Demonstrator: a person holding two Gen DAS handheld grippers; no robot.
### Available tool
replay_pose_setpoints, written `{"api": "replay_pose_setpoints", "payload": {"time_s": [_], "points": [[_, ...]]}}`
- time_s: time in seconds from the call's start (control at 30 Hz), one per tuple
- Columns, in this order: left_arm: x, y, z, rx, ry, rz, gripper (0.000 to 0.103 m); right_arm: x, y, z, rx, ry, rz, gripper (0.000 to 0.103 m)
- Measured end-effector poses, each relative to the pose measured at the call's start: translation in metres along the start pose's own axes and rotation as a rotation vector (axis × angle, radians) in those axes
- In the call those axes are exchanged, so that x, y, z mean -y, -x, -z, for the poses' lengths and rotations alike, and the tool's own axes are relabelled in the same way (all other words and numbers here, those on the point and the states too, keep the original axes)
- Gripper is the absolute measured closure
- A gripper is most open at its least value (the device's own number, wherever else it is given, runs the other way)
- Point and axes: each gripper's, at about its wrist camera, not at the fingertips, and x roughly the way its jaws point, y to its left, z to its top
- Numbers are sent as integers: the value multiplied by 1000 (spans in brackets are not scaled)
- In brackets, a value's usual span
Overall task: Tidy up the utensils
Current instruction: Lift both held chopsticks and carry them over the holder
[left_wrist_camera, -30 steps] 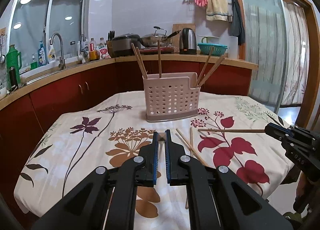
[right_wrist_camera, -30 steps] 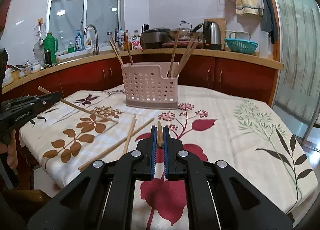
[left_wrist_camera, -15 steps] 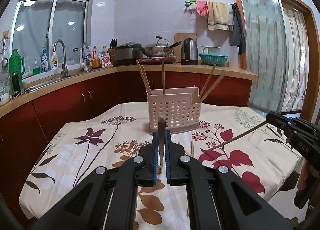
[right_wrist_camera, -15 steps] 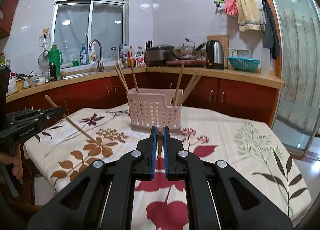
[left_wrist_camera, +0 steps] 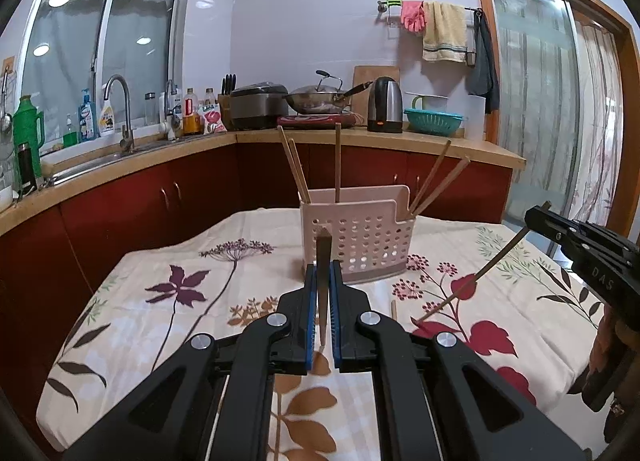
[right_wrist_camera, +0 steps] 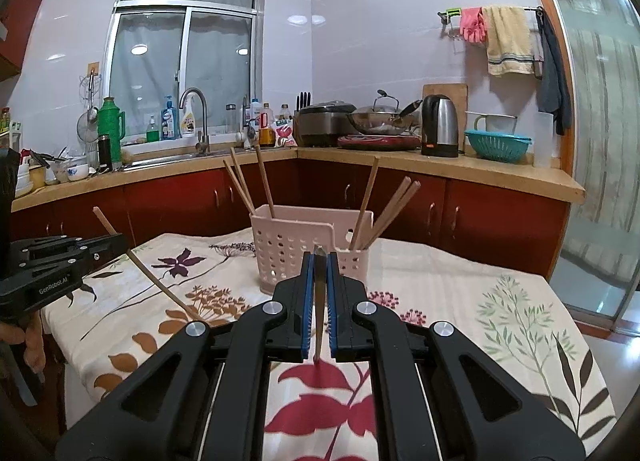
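Left wrist view shows the flowered surface (left_wrist_camera: 132, 301) sitting lower than a second ago, and the pink utensil basket (left_wrist_camera: 356, 237) now stands level with both grippers instead of above them. Both chopsticks have come up off the cloth: each was lying flat near the basket, and now each slants in the air with only its low tip near the surface. I judge the pick-up done, with the carry to the basket next.

Five or six chopsticks already stand in the basket, leaning out at both ends. One loose chopstick (left_wrist_camera: 393, 308) lies in front of it.

Left gripper (left_wrist_camera: 323, 293) is closed tight on its chopstick (left_wrist_camera: 322, 261), short of the basket's front wall. Right gripper (right_wrist_camera: 319, 293) is likewise clamped on its chopstick (right_wrist_camera: 319, 289), also short of the basket.
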Motion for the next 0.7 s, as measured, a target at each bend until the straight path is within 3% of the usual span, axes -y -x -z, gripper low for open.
{"api": "replay_pose_setpoints", "payload": {"time_s": [0.37,0.7], "points": [[-3,-21,-12,9,-29,-4,96,1,-20,-12,21,-3,-12,96],[-2,-14,-46,84,-48,4,96,4,-17,-34,65,-6,-25,96]]}}
